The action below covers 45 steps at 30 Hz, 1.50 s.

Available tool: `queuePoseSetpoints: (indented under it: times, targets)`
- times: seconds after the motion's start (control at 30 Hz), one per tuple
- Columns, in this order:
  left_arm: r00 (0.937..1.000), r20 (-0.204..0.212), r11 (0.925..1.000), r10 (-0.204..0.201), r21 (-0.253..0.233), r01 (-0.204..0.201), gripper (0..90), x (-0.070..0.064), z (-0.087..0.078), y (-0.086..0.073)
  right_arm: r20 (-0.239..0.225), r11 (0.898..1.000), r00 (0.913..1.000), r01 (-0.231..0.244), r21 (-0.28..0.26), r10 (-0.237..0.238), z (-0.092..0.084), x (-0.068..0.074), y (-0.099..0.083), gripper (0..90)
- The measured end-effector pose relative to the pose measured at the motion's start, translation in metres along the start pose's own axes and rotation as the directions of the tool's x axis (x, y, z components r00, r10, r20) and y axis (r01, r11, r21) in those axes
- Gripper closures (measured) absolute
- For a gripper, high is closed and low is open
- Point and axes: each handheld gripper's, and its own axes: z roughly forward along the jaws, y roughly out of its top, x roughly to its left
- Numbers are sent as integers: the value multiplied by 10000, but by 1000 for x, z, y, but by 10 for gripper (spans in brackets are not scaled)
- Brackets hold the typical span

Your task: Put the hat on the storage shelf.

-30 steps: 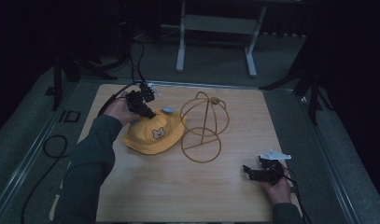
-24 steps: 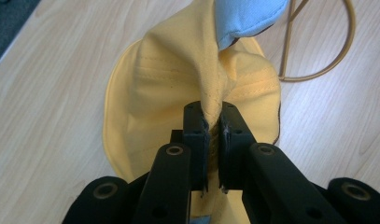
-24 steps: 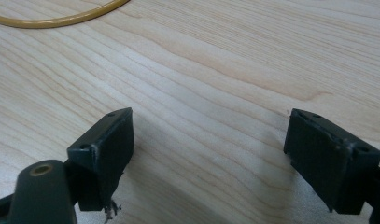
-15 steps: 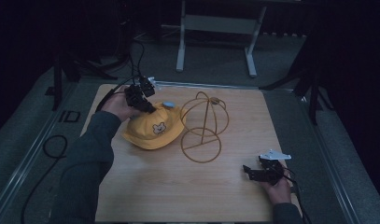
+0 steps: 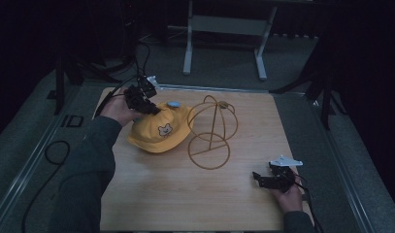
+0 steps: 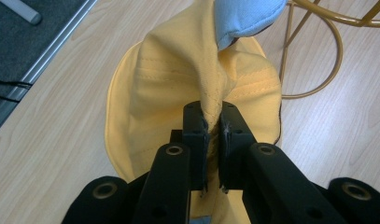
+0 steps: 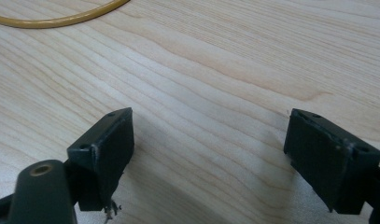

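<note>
A yellow child's hat (image 5: 158,131) with a small bear patch and a light-blue top button (image 5: 173,104) is tilted up off the wooden table (image 5: 151,194) at its far left side. My left gripper (image 5: 154,109) is shut on a pinched fold of the hat's fabric (image 6: 214,109), with the hat hanging below the jaws. A gold wire hat stand (image 5: 210,130) with a domed top stands just right of the hat. My right gripper (image 5: 257,177) rests low at the table's near right, jaws wide open over bare wood (image 7: 211,135).
The stand's ring base (image 7: 57,18) lies ahead of the right gripper. A grey metal frame (image 5: 224,29) stands on the dark floor beyond the table. Black cables (image 5: 54,150) trail on the floor at the left.
The left gripper has lifted the hat's far-left edge and carried it up and slightly right, toward the wire stand. The right gripper has stayed where it was.
</note>
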Motion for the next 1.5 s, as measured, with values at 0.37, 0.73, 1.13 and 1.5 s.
queuePoseSetpoints:
  times: [0.37, 0.73, 1.13, 1.5]
  targets:
    - [9997, -71, 9990, -222, -395, 219, 833, 1, -11, -3, 0, 10000, 10000, -4, 0, 4, 0, 0, 0, 160]
    - [9995, -75, 9973, -314, -666, 308, 832, 2, -19, -5, 0, 10000, 10000, -13, 3, 13, 0, 0, 0, 160]
    - [9991, -40, 9936, -426, -1051, 419, 832, 3, -28, -9, 0, 10000, 10000, -8, 0, 8, 0, 0, 0, 160]
    - [9986, -34, 9892, -530, -1368, 520, 832, 3, -36, -12, 0, 10000, 10000, -12, 3, 12, 0, 0, 0, 160]
